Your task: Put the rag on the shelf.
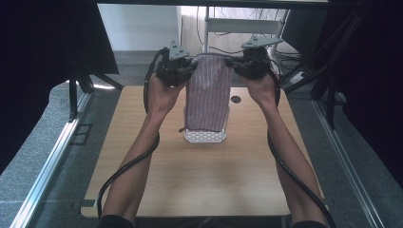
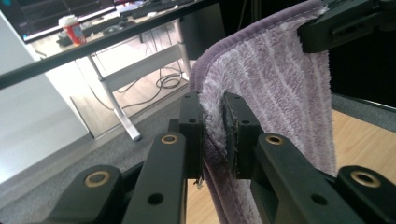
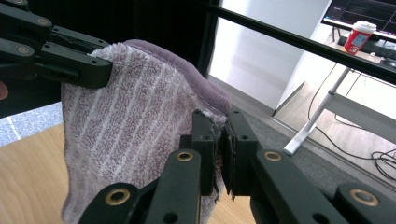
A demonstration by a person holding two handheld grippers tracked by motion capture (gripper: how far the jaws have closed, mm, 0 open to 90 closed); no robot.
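Nearest in the high view, my two forearms run up from the bottom edge over the table (image 1: 142,190), a cable trailing beside each. Mid-table sits a white tray (image 1: 205,137) with a perforated base; the lower end of the towel (image 1: 208,95) hangs just over it, and I cannot tell whether it touches.

Farther on, I hold the towel up by its top edge. My left gripper (image 1: 192,66) is clenched on the top left corner; in the left gripper view its pads pinch the hemmed edge of the towel (image 2: 280,84) with pile bulging between them. My right gripper (image 1: 233,63) is likewise clamped on the top right corner, the hem (image 3: 140,121) squeezed flat between its pads.

I judge the towel light, soft and limp: it drapes straight down with no stiffness, and the terry pile should resist slipping. The hemmed corners look like the best places to hold it, being the thickest.

Beyond the table stand a white desk frame (image 1: 247,26) and a red cup (image 3: 359,35).
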